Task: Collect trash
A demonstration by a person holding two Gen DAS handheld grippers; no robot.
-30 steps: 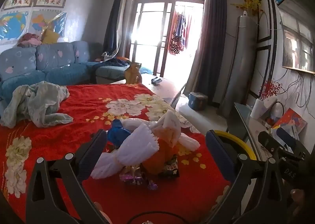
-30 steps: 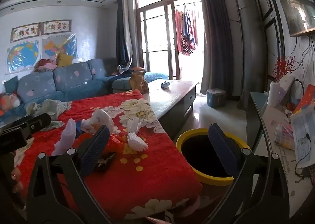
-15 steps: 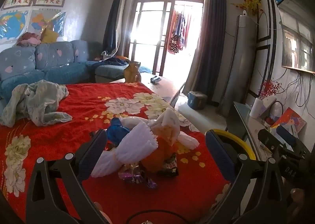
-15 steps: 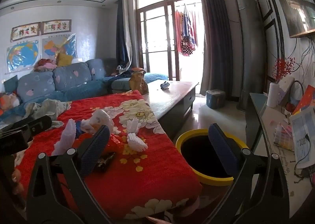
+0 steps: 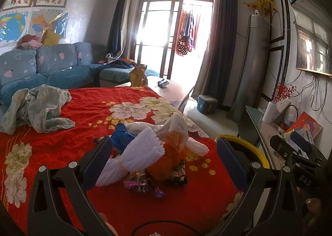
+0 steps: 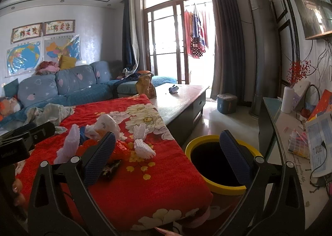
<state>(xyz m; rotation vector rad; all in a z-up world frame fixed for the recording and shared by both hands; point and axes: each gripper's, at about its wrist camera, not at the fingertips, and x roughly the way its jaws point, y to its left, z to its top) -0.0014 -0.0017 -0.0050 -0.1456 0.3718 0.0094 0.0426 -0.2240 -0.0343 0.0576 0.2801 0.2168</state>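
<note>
A heap of trash lies on the red flowered cloth (image 5: 68,111): white foam netting (image 5: 141,151), a blue wad (image 5: 122,138), an orange bag (image 5: 166,165), a white plastic bag (image 5: 176,126) and shiny snack wrappers (image 5: 143,184). My left gripper (image 5: 165,163) hovers open just short of the heap, fingers either side of it. In the right wrist view the heap (image 6: 93,134) sits left, a separate foam net (image 6: 143,140) beside it. My right gripper (image 6: 168,157) is open and empty over the table's corner, with the yellow-rimmed bin (image 6: 217,161) on the floor beyond.
A crumpled pale cloth (image 5: 37,107) lies at the table's far left. A blue sofa (image 5: 51,66) stands behind, a bare tabletop (image 6: 178,99) with a brown bag (image 6: 145,86) past the red cloth, and a cluttered side desk (image 6: 300,138) at right. A blue stool (image 6: 227,103) stands on the floor.
The left gripper has edged slightly closer to the heap. The right gripper and the trash have not visibly moved.
</note>
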